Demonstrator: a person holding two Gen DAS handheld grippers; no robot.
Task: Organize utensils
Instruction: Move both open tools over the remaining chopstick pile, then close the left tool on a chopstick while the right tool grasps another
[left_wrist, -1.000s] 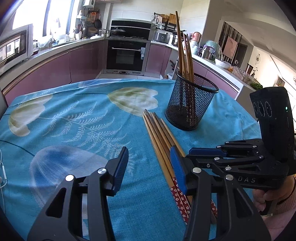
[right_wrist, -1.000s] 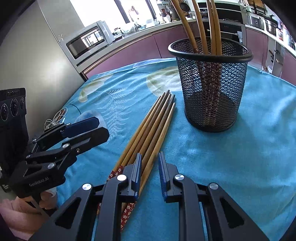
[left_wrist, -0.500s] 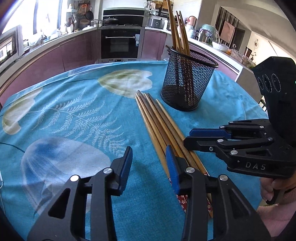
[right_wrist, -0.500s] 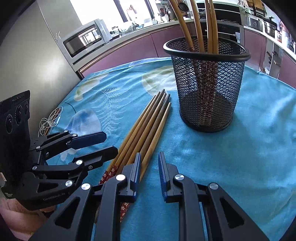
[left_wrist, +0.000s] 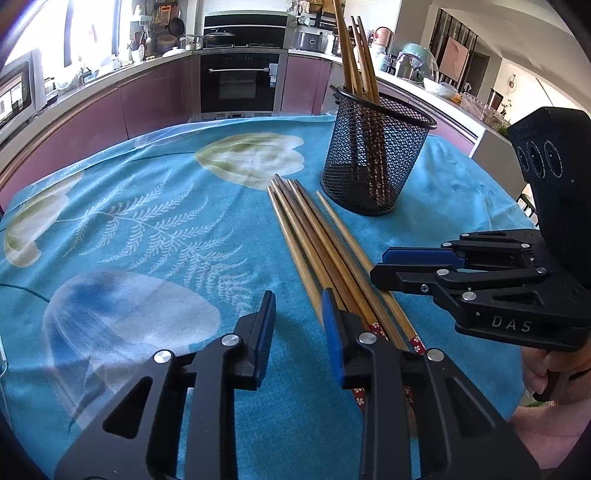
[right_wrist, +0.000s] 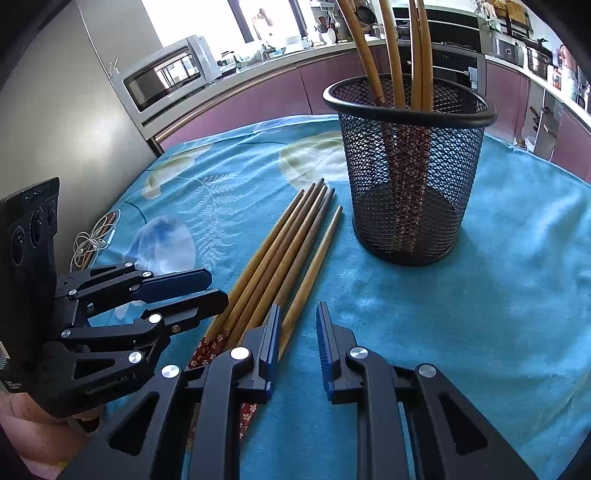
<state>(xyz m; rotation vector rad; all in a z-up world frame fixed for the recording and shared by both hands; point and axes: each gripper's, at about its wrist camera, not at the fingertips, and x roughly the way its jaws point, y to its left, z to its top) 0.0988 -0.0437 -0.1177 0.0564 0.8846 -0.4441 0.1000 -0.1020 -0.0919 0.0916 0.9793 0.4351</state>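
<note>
Several wooden chopsticks (left_wrist: 314, 240) (right_wrist: 280, 251) with red patterned ends lie side by side on the blue cloth. Behind them stands a black mesh cup (left_wrist: 376, 162) (right_wrist: 406, 177) holding several upright chopsticks (left_wrist: 354, 51) (right_wrist: 391, 48). My left gripper (left_wrist: 297, 314) (right_wrist: 212, 290) hovers just left of the bundle's near ends; its jaws are closing with only cloth between them. My right gripper (right_wrist: 298, 325) (left_wrist: 391, 266) sits at the bundle's right side with a narrow gap. The outermost chopstick runs under its left finger, and nothing is gripped.
The blue leaf-print tablecloth (left_wrist: 147, 221) covers the table. A white earphone cable (right_wrist: 92, 243) lies at its left edge. Kitchen counters, an oven (left_wrist: 240, 81) and a microwave (right_wrist: 166, 77) stand beyond. A person's hand holds each gripper.
The left gripper's jaws have narrowed and it has tipped down a little toward the chopsticks' near ends. The right gripper has kept its place and gap.
</note>
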